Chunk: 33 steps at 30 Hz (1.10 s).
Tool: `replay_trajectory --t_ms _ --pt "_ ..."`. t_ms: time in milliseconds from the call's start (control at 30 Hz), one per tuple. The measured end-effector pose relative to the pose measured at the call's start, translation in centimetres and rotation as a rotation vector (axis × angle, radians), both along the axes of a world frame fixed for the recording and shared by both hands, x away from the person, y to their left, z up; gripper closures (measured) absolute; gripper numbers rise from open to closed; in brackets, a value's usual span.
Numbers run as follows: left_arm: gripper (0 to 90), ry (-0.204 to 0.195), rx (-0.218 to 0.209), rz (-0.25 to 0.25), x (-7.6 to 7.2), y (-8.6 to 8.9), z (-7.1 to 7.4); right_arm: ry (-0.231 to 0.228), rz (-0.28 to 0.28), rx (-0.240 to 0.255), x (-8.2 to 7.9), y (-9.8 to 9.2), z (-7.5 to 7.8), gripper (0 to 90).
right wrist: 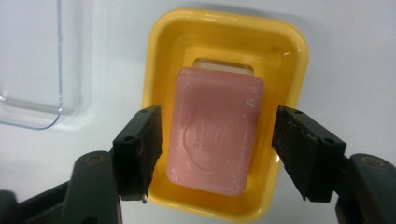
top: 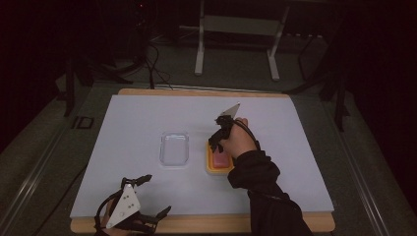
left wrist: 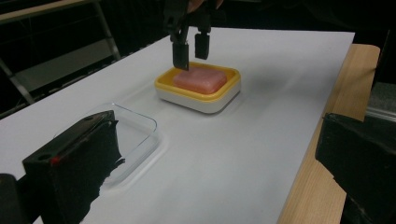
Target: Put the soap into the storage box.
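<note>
A dark room surrounds a wooden table (top: 295, 222) covered by a white sheet (top: 147, 118). Near its middle a pink soap (right wrist: 215, 135) lies in a yellow dish (right wrist: 159, 60), with a clear lid (top: 174, 149) just to its left. The right gripper (right wrist: 217, 149) hangs over the soap, jaws open a little wider than the bar and gripping nothing. The left gripper (top: 132, 206) rests at the near left edge, jaws spread wide, empty. The risk: the gap barely clears the bar, so a descent slightly off-centre could land a pad on the soap's top or on the dish rim, tipping the dish. Soap is slick; a light squeeze may let it squirt out.
</note>
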<state>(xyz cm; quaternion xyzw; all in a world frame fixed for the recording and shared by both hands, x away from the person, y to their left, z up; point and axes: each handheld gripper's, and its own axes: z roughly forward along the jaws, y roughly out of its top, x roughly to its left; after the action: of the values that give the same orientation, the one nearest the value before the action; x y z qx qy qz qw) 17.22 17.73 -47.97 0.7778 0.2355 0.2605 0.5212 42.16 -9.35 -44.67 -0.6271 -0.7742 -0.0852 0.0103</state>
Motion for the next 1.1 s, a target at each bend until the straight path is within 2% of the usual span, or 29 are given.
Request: replay_trajectory --t_ms 100,167,300,433,600,700,967,1100 --pt "0.4 0.001 0.002 -0.001 0.0 0.0 0.0 -0.035 0.038 0.028 -0.3 -0.5 0.5 32.1" --pt "0.4 0.001 0.001 0.0 0.0 0.0 0.0 -0.047 0.088 0.039 -0.5 -0.9 0.8 31.0" --pt "0.4 0.001 0.003 0.002 0.0 0.0 0.0 -0.076 0.109 0.077 -0.8 -1.9 1.1 30.9" --pt "0.4 0.001 0.002 0.003 0.0 -0.1 -0.1 -0.096 0.136 0.087 -1.2 -2.7 1.0 30.0" --pt "0.4 0.0 0.004 0.004 0.0 -0.1 -0.1 -0.191 0.249 0.111 -2.0 -3.3 1.1 27.7" --pt "0.4 0.001 0.004 0.004 0.0 -0.1 -0.1 -0.208 0.315 0.124 -2.4 -4.0 0.9 26.1" --pt "0.4 0.001 0.003 0.003 0.0 -0.1 -0.1 -0.264 0.357 0.144 -3.6 -6.6 1.1 25.9" --pt "0.4 0.003 0.007 0.001 0.0 -0.2 -0.1 -0.287 0.355 0.161 -4.5 -8.1 1.3 26.0"
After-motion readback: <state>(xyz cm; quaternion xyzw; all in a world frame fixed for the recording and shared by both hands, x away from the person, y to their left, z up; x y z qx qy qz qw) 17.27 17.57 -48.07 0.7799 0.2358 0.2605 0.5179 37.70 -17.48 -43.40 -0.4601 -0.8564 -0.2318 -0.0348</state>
